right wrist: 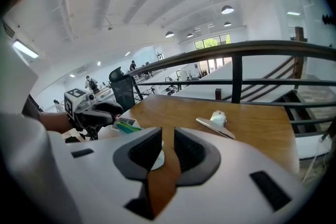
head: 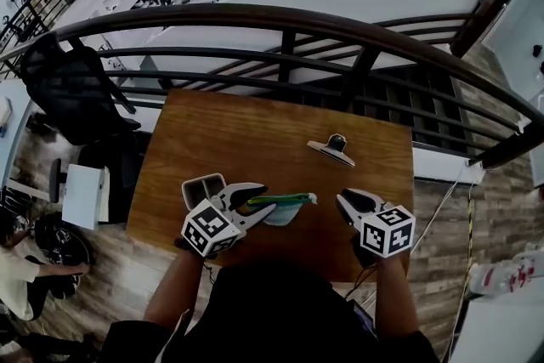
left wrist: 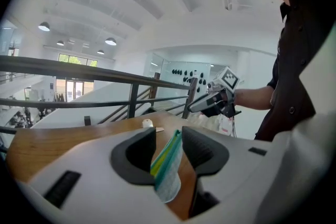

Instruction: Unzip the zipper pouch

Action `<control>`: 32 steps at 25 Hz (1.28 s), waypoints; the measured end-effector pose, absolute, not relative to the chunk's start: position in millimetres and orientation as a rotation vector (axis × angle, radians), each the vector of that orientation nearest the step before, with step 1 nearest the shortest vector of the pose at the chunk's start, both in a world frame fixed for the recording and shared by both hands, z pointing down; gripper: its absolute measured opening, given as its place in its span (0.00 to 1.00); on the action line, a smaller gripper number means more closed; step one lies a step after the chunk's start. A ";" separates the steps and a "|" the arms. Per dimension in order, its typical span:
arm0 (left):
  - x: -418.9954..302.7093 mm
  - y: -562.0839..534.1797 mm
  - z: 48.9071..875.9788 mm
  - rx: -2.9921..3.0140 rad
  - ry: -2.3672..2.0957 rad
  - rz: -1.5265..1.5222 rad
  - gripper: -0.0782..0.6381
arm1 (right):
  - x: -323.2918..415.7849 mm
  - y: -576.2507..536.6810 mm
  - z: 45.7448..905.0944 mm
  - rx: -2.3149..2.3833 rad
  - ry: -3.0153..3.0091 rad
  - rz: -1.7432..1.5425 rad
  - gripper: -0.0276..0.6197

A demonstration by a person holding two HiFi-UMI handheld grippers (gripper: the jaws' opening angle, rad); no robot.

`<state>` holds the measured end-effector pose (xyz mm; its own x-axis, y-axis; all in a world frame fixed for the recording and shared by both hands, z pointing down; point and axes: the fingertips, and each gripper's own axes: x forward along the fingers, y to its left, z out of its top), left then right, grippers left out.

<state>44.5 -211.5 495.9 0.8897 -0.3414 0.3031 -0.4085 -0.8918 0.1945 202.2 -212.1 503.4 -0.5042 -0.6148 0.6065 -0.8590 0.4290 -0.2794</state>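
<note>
1. Zipper pouch (head: 285, 210) lies at the table's (head: 255, 127) near edge, its end loose between the left gripper's (head: 263, 197) spread jaws.
2. Right gripper (head: 344, 203): jaws narrowly apart, empty. Re-clamp left before drawing the zip.

Clip (head: 332, 148) on wood table (head: 238, 127); small tray (head: 202, 187) nr left edge.

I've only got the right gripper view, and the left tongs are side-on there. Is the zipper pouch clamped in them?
Observer: No. In the left gripper view the left tongs stand apart; the zipper pouch sits loose between them, with a gap on one side.
Operator: And my side, am I on its end?
Observer: No. The head view shows the right tongs short of the pouch, with bare table between.
</note>
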 end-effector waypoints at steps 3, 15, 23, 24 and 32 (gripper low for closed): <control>40.2 -209.8 498.0 2.791 -0.588 0.373 0.33 | 200.6 -209.3 504.2 1.245 -2.278 0.791 0.15; -9.2 -208.7 483.5 2.695 -0.829 0.241 0.33 | 201.8 -197.6 500.0 1.251 -2.350 0.791 0.11; -12.4 -192.2 463.4 2.668 -1.029 0.177 0.33 | 208.2 -179.8 462.6 1.280 -2.535 0.645 0.05; -13.9 -189.3 457.8 2.662 -1.066 0.151 0.32 | 209.6 -176.9 456.9 1.287 -2.562 0.628 0.05; -41.8 -158.3 436.0 2.557 -1.327 0.048 0.17 | 221.1 -156.5 438.9 1.325 -2.708 0.540 0.04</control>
<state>-41.8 -158.3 436.0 0.5826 -0.7992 0.1478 -0.8079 -0.5495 0.2132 221.1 -156.5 438.9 -0.6229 -0.7502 0.2220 -0.7779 0.5639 -0.2772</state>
